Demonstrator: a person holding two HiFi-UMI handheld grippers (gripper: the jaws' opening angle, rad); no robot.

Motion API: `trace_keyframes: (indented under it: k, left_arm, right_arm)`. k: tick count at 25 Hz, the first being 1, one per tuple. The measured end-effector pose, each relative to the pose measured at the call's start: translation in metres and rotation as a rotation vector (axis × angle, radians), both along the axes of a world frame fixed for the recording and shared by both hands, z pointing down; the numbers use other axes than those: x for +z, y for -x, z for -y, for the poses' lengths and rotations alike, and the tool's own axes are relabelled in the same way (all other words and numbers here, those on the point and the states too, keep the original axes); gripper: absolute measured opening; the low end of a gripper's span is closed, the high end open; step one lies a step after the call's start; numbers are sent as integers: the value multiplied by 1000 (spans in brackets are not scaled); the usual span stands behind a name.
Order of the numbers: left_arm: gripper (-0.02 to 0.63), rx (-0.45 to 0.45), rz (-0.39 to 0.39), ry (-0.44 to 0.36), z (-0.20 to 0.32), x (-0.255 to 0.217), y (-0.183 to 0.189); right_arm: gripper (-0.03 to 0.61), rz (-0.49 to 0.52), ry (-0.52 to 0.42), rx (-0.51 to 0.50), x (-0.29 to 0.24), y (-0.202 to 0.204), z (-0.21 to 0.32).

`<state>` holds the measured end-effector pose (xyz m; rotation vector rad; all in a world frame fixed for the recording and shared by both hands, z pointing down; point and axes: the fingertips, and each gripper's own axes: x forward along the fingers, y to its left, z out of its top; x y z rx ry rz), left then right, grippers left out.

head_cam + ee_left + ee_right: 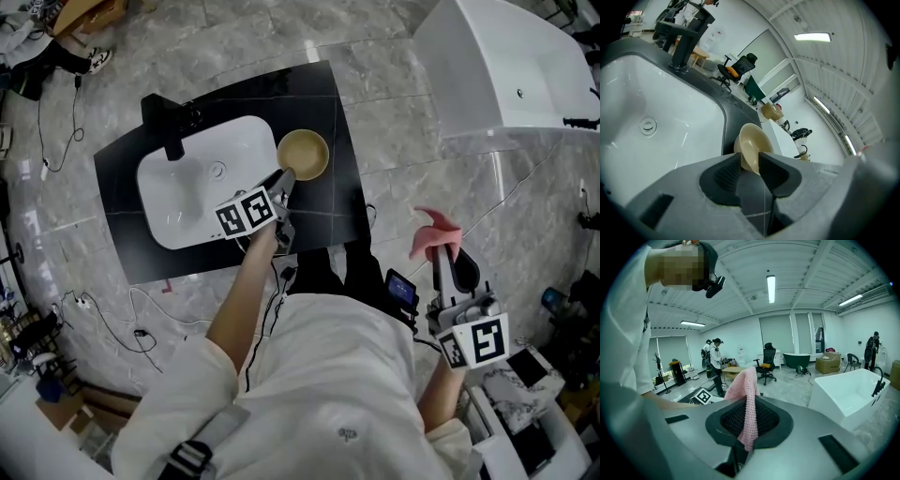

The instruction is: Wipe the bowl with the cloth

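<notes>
A tan bowl (pixel 303 155) (pixel 751 145) stands on the black counter (pixel 342 220), just right of the white sink (pixel 187 202). My left gripper (pixel 286 178) (pixel 750 169) reaches the bowl's near left rim. Its jaws stand a little apart with the rim in the gap, and I see no pad pressing on it. My right gripper (pixel 441 251) (pixel 749 420) is held off to the right of the counter, away from the bowl. It is shut on a pink knitted cloth (pixel 433 232) (pixel 746 394), whose free end sticks out past the jaws.
A black faucet (pixel 169 122) (pixel 682 40) stands at the sink's far left corner. A white bathtub (pixel 506 66) (pixel 848 390) is at the upper right. Cables (pixel 103 319) trail over the marble floor around the counter. People stand far back in the room.
</notes>
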<state>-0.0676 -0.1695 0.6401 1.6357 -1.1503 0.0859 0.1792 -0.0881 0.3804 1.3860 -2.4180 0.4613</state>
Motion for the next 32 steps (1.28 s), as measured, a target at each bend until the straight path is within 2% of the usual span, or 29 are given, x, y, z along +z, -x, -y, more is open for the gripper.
trace_keyframes:
  k: [4, 8, 12, 20, 27, 32]
  left_arm:
    - [117, -33, -14, 30, 2, 9, -3]
    - [74, -77, -39, 38, 5, 12, -1]
    - [29, -76, -31, 42, 5, 12, -2]
    - [25, -63, -27, 31, 4, 4, -4]
    - [23, -48, -38, -53, -3, -47, -7]
    - [23, -33, -16, -146, -10, -102, -2]
  right_arm:
    - [15, -3, 4, 9, 1, -7, 0]
    - [15, -3, 4, 11, 2, -12, 1]
    - [15, -1, 1, 10, 2, -13, 1]
    - [15, 3, -5, 1, -1, -10, 5]
    - [15, 29, -77, -35, -17, 5, 5]
    - [15, 65, -153, -105, -41, 42, 8]
